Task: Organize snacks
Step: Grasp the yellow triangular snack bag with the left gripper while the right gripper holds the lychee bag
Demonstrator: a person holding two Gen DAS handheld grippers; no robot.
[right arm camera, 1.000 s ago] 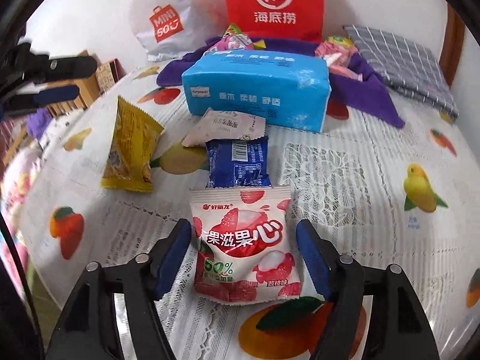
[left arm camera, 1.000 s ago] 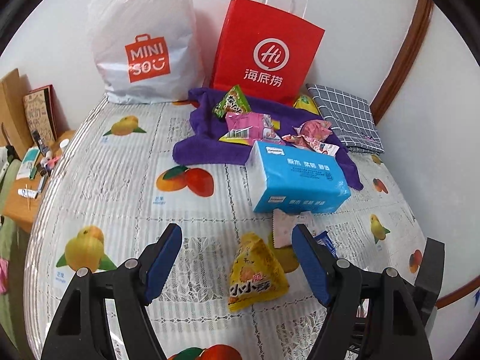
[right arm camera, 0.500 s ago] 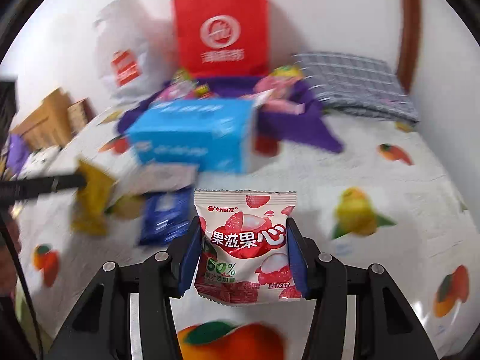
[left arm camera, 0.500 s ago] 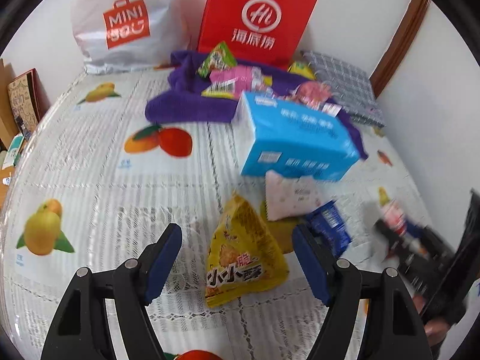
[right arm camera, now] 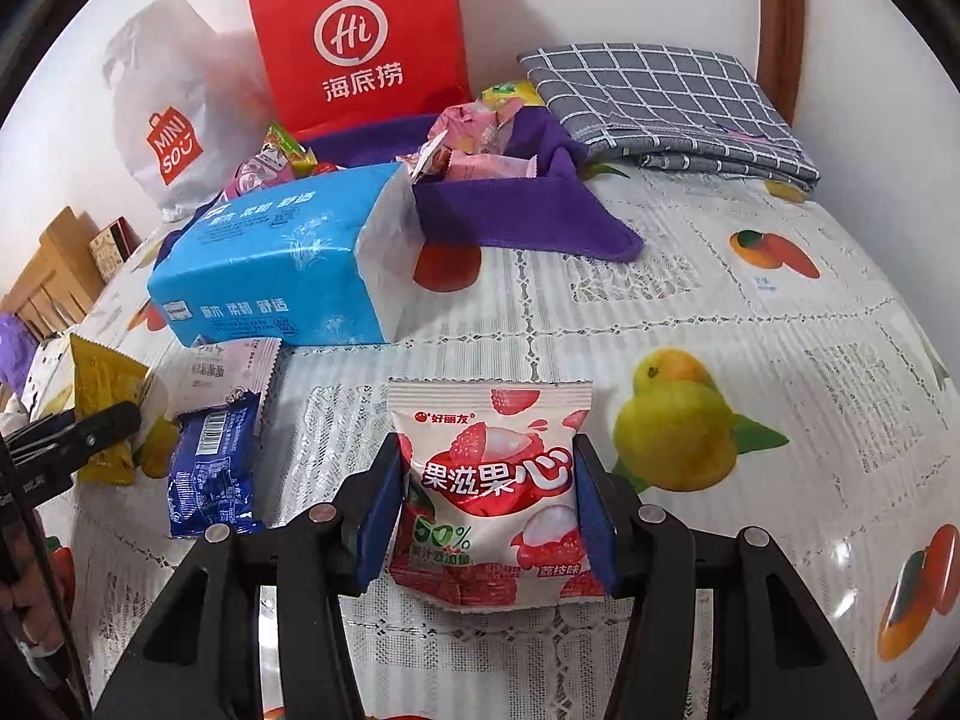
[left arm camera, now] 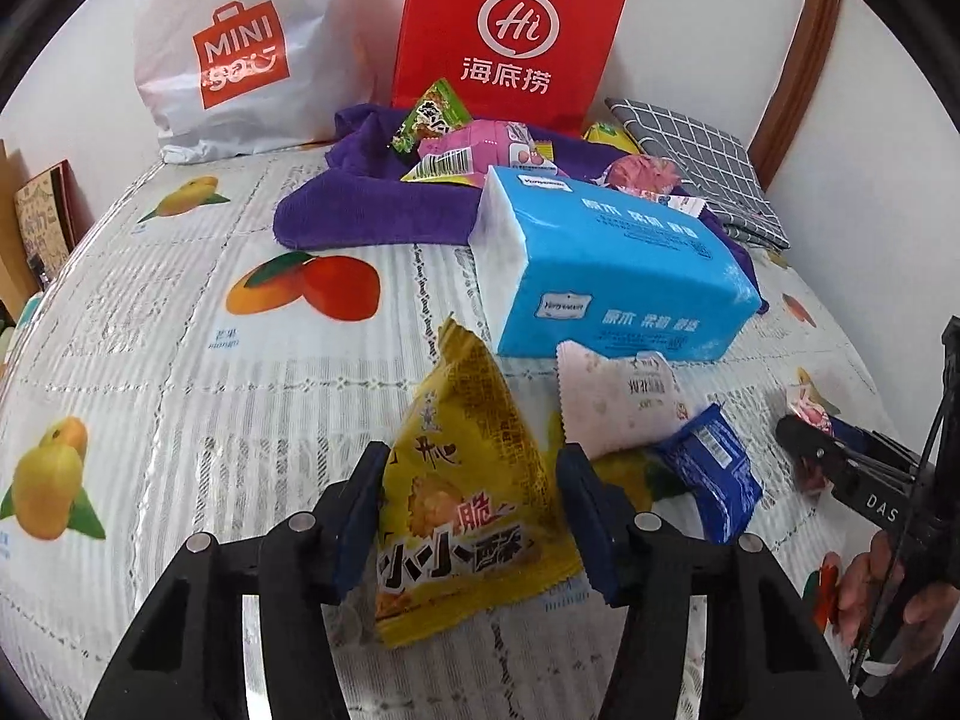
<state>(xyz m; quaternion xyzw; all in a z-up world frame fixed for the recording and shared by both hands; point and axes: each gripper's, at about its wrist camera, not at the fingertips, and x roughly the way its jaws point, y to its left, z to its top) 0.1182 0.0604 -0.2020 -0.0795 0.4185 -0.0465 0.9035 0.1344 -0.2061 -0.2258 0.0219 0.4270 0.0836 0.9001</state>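
A: What does the left gripper (left arm camera: 471,516) have?

B: A yellow crinkled triangular snack packet (left arm camera: 465,498) stands between its blue pads. The jaws are closing, and both pads already touch the packet's sides. The packet sits on the table covered with a white lace-patterned plastic cloth printed with fruit (left arm camera: 180,360).

A: And the right gripper (right arm camera: 489,510)?

B: It pinches a white and red lychee gummy pouch (right arm camera: 492,480), one pad pressed on each side edge. The pouch stands upright in the grip, over the same cloth.

A: What lies near them?

B: Just beside the yellow packet lies a pale pink flat sachet with a zigzag edge (left arm camera: 618,402). A dark blue foil wrapper with a barcode (right arm camera: 210,468) lies partly over the sachet's near corner. Behind them rests a bright blue plastic-wrapped tissue pack (left arm camera: 606,270).

A: Further back?

B: A purple towel (left arm camera: 360,210) spreads behind the tissue pack with more snacks piled on it: a small green packet (left arm camera: 429,120) and a pink packet (left arm camera: 480,153) among them. A red paper bag with a white round logo (left arm camera: 510,30) and a white plastic shopping bag with a red square logo (left arm camera: 240,54) stand against the wall. A grey checked folded cloth (right arm camera: 672,102) lies to the right of the towel.

A: Is any person visible?

B: Part of a hand (left arm camera: 870,588) shows at the lower right of the left view, on the right gripper's handle.
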